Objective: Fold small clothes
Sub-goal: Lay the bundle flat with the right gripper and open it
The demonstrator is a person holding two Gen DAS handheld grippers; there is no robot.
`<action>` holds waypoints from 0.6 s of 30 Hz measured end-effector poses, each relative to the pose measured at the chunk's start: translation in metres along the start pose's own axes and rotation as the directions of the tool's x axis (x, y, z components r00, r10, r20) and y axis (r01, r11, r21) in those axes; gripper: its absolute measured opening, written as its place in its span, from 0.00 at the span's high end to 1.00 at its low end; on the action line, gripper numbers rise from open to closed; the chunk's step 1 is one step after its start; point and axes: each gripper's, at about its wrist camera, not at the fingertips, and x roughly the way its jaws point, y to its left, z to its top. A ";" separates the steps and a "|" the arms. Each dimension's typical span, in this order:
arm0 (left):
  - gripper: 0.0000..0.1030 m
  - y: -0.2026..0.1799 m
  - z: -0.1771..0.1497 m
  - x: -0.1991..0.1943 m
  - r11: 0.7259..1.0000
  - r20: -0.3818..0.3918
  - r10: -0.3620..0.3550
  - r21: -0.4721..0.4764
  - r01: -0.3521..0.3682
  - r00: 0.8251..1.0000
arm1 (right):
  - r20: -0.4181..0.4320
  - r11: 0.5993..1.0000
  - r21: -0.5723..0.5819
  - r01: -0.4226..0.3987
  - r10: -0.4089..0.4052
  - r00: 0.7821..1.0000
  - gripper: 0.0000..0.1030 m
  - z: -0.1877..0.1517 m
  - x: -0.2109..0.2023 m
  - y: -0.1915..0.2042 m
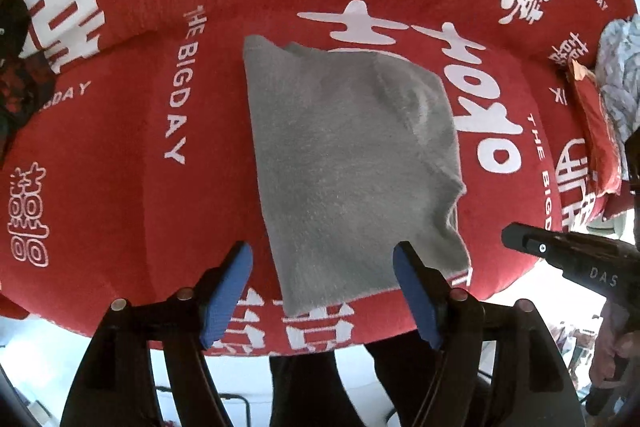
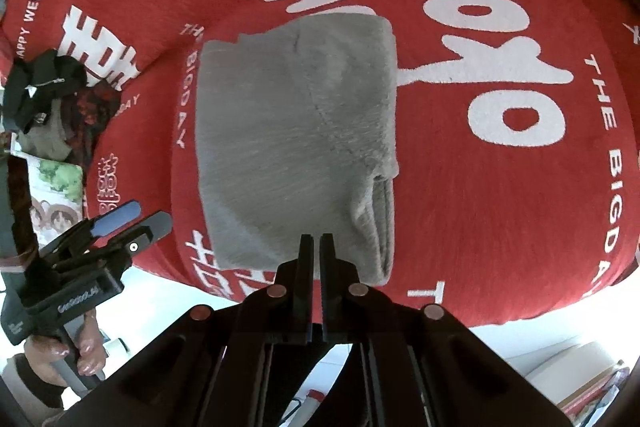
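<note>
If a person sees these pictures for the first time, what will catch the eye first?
First, the red cover with large white characters, which fills both views. Next, the folded grey garment lying flat at its middle. Then the left gripper in the foreground, its blue pads wide apart with nothing between them.

Red printed blanket (image 1: 120, 131), dark clothes heap (image 2: 48, 87), cartoon-print cloth (image 2: 56, 195)

- Folded grey garment (image 2: 296, 155) lies on a red blanket (image 2: 500, 219) printed with white lettering.
- Right claw (image 2: 317, 239) above it, closed and empty.
- Left claw (image 2: 132, 221) at left, held by a hand (image 2: 76, 355).
</note>
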 end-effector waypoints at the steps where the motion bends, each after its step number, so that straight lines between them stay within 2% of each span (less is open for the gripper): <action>1: 0.28 0.000 -0.001 -0.004 1.000 -0.001 0.003 0.003 -0.003 1.000 | 0.003 1.000 -0.001 0.000 0.000 1.000 0.97 -0.001 -0.003 0.002; 6: 0.28 0.005 -0.004 -0.019 1.000 0.000 0.016 -0.021 -0.016 1.000 | 0.015 1.000 -0.016 0.007 -0.007 1.000 0.97 -0.001 -0.017 0.013; 8: 0.17 0.008 -0.005 -0.024 0.998 0.006 0.016 -0.057 -0.016 1.000 | 0.018 1.000 -0.021 0.021 -0.021 1.000 0.97 0.000 -0.021 0.018; 9: 0.03 0.011 -0.005 -0.025 0.997 0.008 0.016 -0.072 -0.016 1.000 | 0.020 0.999 -0.023 0.026 -0.025 0.999 0.97 0.001 -0.023 0.020; 12: 0.01 0.017 -0.004 -0.033 0.994 0.016 0.013 -0.106 -0.012 1.000 | 0.028 0.999 -0.023 0.040 -0.039 0.999 0.94 0.001 -0.028 0.024; 13: 0.01 0.017 -0.004 -0.034 0.994 0.016 0.012 -0.107 -0.010 1.000 | 0.030 0.999 -0.019 0.051 -0.050 0.998 0.89 0.003 -0.029 0.025; 14: 0.01 0.017 -0.003 -0.036 0.994 0.020 0.011 -0.107 -0.009 1.000 | 0.031 0.998 -0.016 0.055 -0.054 0.998 0.69 0.004 -0.030 0.026; 15: 0.01 0.018 -0.002 -0.038 0.994 0.025 0.015 -0.105 -0.012 1.000 | 0.034 0.998 -0.011 0.059 -0.059 0.998 0.44 0.004 -0.031 0.026; 16: 0.01 0.018 -0.001 -0.039 0.995 0.026 0.018 -0.103 -0.015 0.999 | 0.046 0.998 -0.003 0.062 -0.062 0.997 0.38 0.005 -0.034 0.027; 18: 0.01 0.019 0.002 -0.040 0.994 0.026 0.038 -0.100 -0.035 0.999 | 0.057 0.998 -0.004 0.064 -0.063 0.996 0.37 0.008 -0.038 0.030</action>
